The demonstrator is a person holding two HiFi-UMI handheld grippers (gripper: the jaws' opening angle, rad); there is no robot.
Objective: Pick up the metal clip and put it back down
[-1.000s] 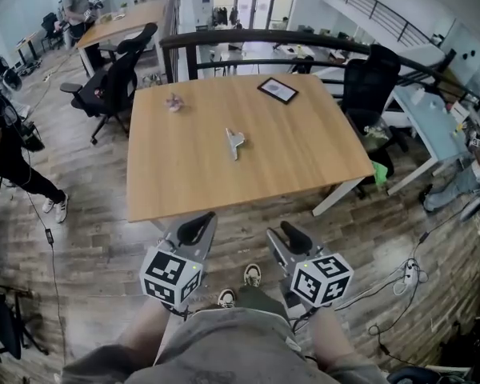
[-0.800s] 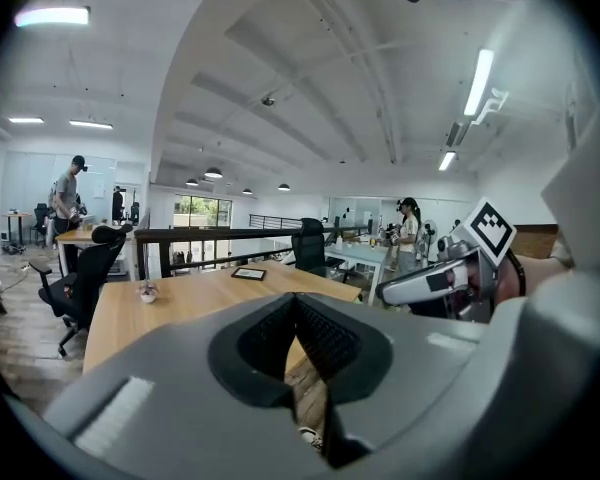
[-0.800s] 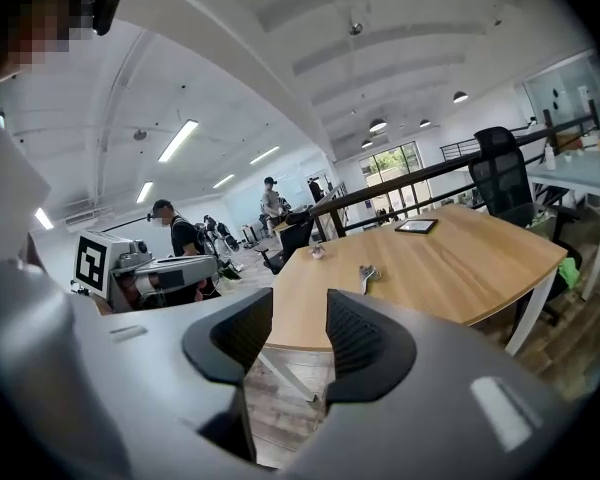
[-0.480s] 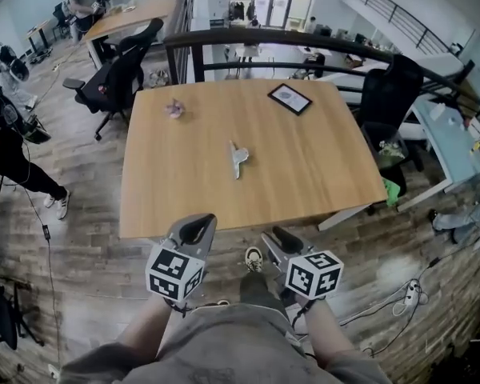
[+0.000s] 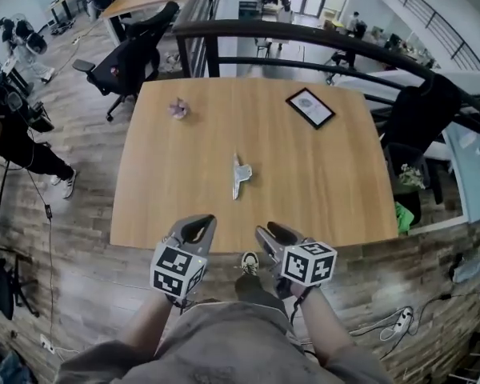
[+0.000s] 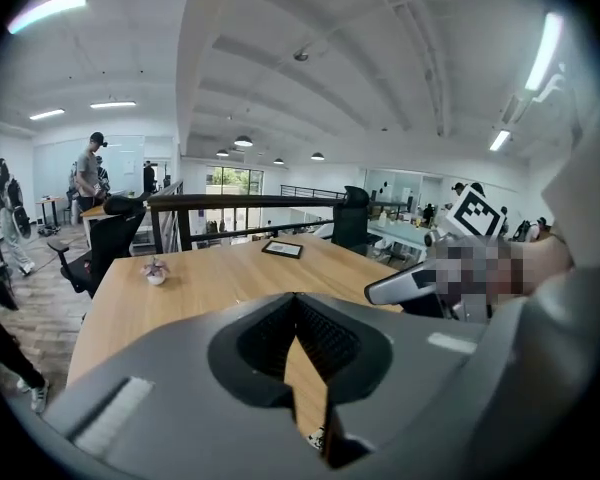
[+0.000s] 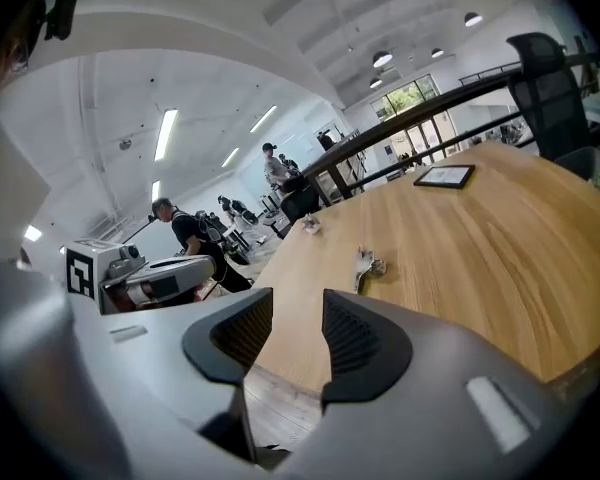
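**A:** Where's the metal clip [image 5: 239, 175]?

**B:** Lying mid wooden table [image 5: 336, 198], untouched and well apart from both grippers. The small potted plant [image 5: 178, 109] and black-framed tablet [image 5: 310, 107] sit toward the far edge, clear of it.

**A:** Grippers?

**B:** Side by side, just short of the near table edge, aimed at the table and angled down. Left gripper [image 5: 197, 226] has its jaw tips together with nothing in them. Right gripper [image 5: 274, 234] has its jaws apart and empty. In the right gripper view the clip is ahead, a bit right of the gap.

**A:** So the right one picks?

**B:** My guess. It's the one already spread and roughly lined up. The left being closed reads as parked, out of the way.

**A:** Stage?

**B:** Approach, pick not begun.

**A:** Risks?

**B:** The clip is thin and low on smooth wood. The jaws need to come in low and straddle a raised part, and I can't tell which end lifts. If the pads land off-centre it probably skates across the table.
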